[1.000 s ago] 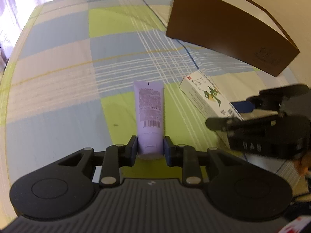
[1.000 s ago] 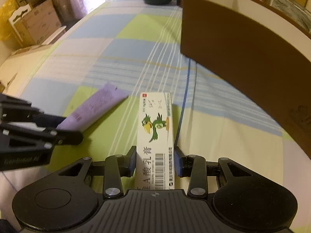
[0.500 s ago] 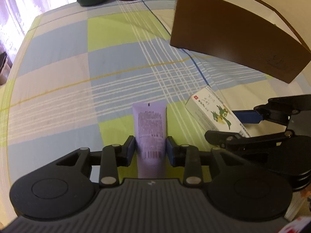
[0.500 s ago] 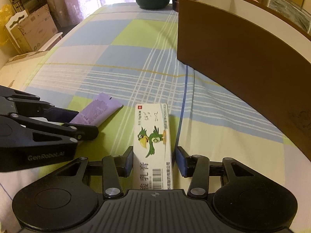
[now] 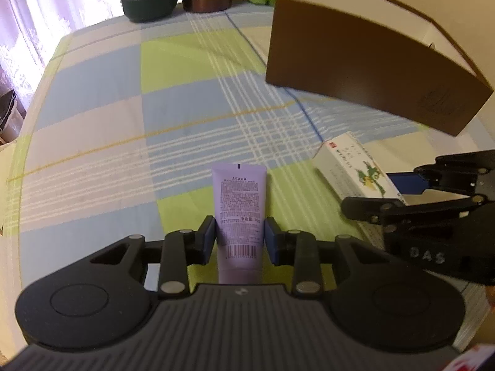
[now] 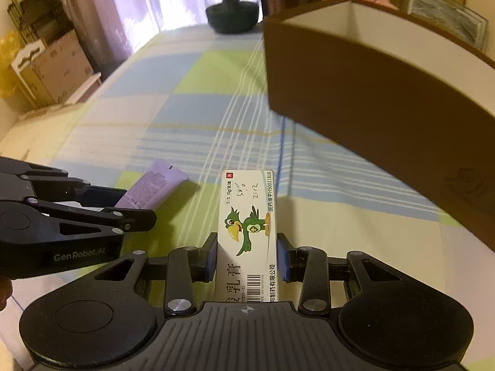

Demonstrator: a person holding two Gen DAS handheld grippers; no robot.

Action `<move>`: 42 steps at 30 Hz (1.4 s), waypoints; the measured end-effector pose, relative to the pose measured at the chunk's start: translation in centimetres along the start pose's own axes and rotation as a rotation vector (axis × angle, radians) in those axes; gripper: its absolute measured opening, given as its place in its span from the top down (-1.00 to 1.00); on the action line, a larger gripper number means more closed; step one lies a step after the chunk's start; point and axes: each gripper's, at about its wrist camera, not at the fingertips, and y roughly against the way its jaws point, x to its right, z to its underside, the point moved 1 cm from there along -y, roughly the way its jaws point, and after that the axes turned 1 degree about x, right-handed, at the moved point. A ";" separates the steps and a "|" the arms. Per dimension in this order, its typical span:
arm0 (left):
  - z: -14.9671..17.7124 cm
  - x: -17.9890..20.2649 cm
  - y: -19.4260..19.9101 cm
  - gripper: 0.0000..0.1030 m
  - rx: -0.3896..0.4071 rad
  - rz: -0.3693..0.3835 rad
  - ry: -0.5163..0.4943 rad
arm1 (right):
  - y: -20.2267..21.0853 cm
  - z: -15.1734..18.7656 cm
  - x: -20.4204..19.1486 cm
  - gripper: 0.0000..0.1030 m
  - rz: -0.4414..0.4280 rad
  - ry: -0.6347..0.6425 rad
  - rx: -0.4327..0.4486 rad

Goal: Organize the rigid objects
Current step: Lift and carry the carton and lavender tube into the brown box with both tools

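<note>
My left fingers (image 5: 239, 241) are clamped on the lower body of the purple tube (image 5: 239, 210), which lies flat on the checked cloth of the surface (image 5: 102, 99), its crimped end pointing away from me. I judge it light and a little squashy, so I take it across the fuller part near the cap, where it will not fold or slide.

My right fingers (image 6: 246, 259) are closing on the white carton with the green bird (image 6: 247, 225), pads at its two long sides; it lies just right of the tube. Thin card, probably near weightless, and it would dent under a hard squeeze, so a mid-length hold across its narrow width suits it.

The brown box (image 6: 371, 99) stands open-topped ahead and to the right; its tall wall is what both loads must clear. The two grippers sit close together, so they could knock. A dark round pot (image 5: 150, 0) stands well away at the far edge.
</note>
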 end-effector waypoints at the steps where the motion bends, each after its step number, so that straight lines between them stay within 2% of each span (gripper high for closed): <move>1: -0.1 0.1 0.3 0.44 0.005 0.000 0.000 | 0.6 -0.1 0.4 0.33 -0.003 -0.013 0.008; 11: -4.9 4.2 4.3 0.44 0.109 0.044 -0.070 | 6.3 -1.8 4.4 0.33 0.015 -0.114 0.092; 17: -9.4 8.0 6.1 0.44 0.192 0.092 -0.123 | 10.1 -4.1 7.8 0.33 0.060 -0.162 0.168; 24: -15.2 12.8 6.1 0.44 0.265 0.144 -0.170 | 13.4 -7.1 12.6 0.33 0.100 -0.225 0.253; 32: -20.4 16.6 4.1 0.44 0.280 0.176 -0.195 | 14.4 -9.9 18.6 0.33 0.143 -0.302 0.299; 42: -23.8 20.3 -1.2 0.44 0.209 0.165 -0.219 | 11.4 -11.9 24.1 0.33 0.201 -0.358 0.250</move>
